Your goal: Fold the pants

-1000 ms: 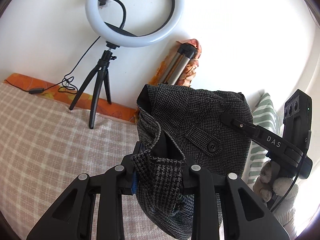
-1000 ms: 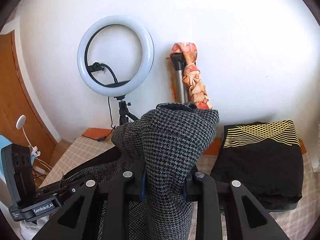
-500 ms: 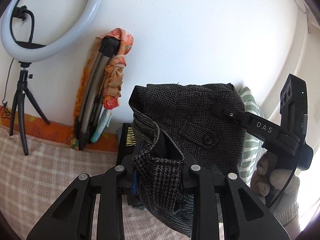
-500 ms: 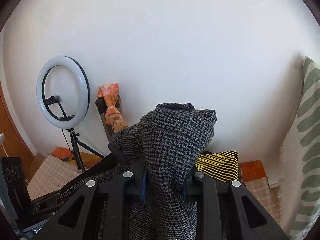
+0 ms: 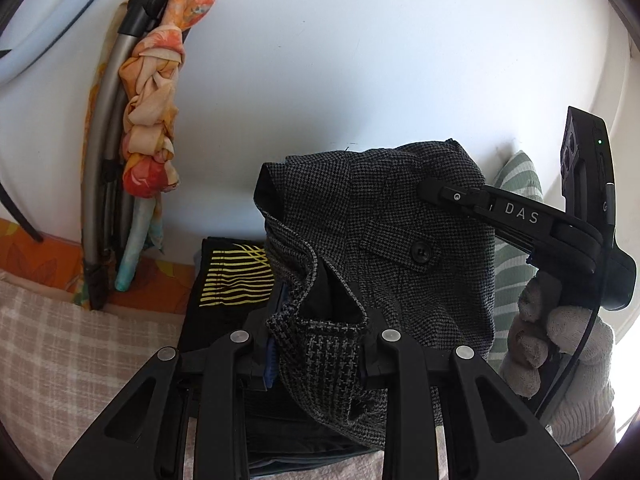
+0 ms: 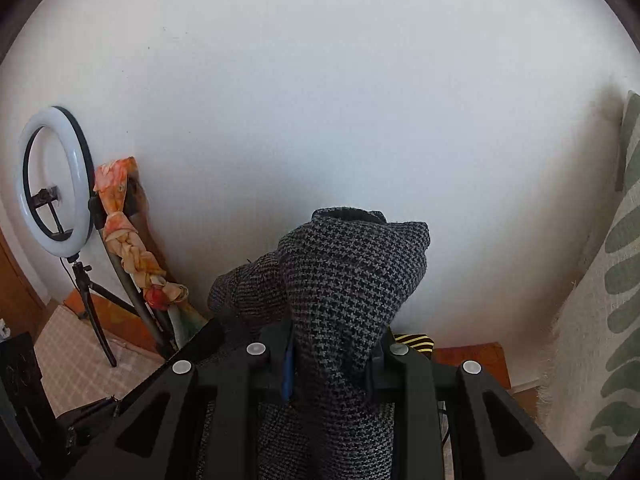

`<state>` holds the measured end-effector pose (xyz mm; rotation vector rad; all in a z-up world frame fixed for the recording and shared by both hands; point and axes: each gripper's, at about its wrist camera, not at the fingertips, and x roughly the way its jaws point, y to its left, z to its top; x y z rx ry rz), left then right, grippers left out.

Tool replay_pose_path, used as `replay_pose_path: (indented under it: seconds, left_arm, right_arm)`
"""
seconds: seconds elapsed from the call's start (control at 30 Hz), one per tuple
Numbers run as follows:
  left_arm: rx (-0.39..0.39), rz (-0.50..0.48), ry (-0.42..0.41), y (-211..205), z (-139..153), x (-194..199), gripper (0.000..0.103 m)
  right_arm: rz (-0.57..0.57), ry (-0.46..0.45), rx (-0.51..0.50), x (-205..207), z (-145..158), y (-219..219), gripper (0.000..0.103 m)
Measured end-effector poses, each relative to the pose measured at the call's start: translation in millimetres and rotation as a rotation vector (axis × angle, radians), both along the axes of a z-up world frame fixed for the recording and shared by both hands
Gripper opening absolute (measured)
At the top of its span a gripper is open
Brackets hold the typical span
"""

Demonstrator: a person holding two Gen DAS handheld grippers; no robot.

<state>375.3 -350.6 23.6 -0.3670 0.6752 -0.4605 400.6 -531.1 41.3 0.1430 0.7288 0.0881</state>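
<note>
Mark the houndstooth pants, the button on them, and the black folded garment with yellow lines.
Grey houndstooth pants [image 5: 400, 208]: left wrist view, upper fabric.
Black round button [image 5: 421, 251]: left wrist view, centre.
Black folded garment with yellow lines [image 5: 236, 276]: left wrist view, print.

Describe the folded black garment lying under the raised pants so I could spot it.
Find the white wall. At its foot lies a folded black garment, right of the leaning metal frame with the orange cloth. Only it bears yellow stripes.

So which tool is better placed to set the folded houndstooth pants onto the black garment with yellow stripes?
Left, probably. The left tool, shut on the pants, hangs right over the black garment. The right tool sees only its striped edge.
</note>
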Motion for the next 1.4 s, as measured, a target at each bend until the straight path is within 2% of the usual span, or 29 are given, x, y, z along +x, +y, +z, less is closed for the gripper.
replay_pose_path:
  seconds: [0.17, 0.3, 0.4, 0.5, 0.57, 0.6, 0.67, 0.87, 1.03, 1.13, 1.33, 1.4]
  left_arm:
    - [0.063, -0.005, 0.041, -8.2, -21.0, 11.0, 0.026]
    - [0.110, -0.015, 0.050, -11.7, -29.3, 10.1, 0.026]
    - [0.152, -0.021, 0.047, -16.1, -30.4, 7.6, 0.026]
    - [0.178, -0.025, 0.049, -20.7, -28.2, 5.7, 0.027]
    - [0.196, -0.011, 0.054, -21.2, -26.0, 5.1, 0.034]
    - [0.203, -0.001, 0.056, -20.8, -24.6, 5.0, 0.036]
    - [0.203, 0.011, 0.061, -16.5, -20.7, 4.5, 0.045]
    - [0.234, 0.017, 0.050, -7.3, -10.7, -2.4, 0.051]
    - [0.266, 0.006, 0.023, -0.5, 2.9, -20.1, 0.052]
    - [0.252, 0.001, 0.012, 9.4, 6.4, -24.0, 0.060]
    - [0.270, -0.011, -0.029, 15.2, 22.9, -47.6, 0.061]
    - [0.273, -0.019, -0.044, 19.5, 27.4, -57.0, 0.068]
  right_arm:
    - [-0.017, 0.053, 0.004, 17.7, -35.2, -6.0, 0.025]
    - [-0.030, 0.084, 0.012, 27.7, -51.8, -11.7, 0.026]
    - [-0.041, 0.107, 0.011, 34.9, -57.8, -15.3, 0.032]
    - [-0.073, 0.150, -0.001, 40.9, -63.9, -21.5, 0.047]
    - [-0.127, 0.178, -0.030, 42.7, -68.0, -27.5, 0.065]
    - [-0.159, 0.189, -0.058, 42.3, -69.3, -30.1, 0.069]
    - [-0.201, 0.199, -0.103, 41.0, -69.4, -31.8, 0.080]
    - [-0.291, 0.189, -0.148, 27.1, -58.6, -40.9, 0.085]
    - [-0.299, 0.152, -0.146, -2.6, -45.1, -41.7, 0.086]
    - [-0.302, 0.129, -0.149, -21.1, -39.6, -32.7, 0.088]
    - [-0.306, 0.095, -0.100, -63.4, -24.6, -20.3, 0.090]
    - [-0.307, 0.084, -0.110, -71.7, -22.4, -22.8, 0.092]
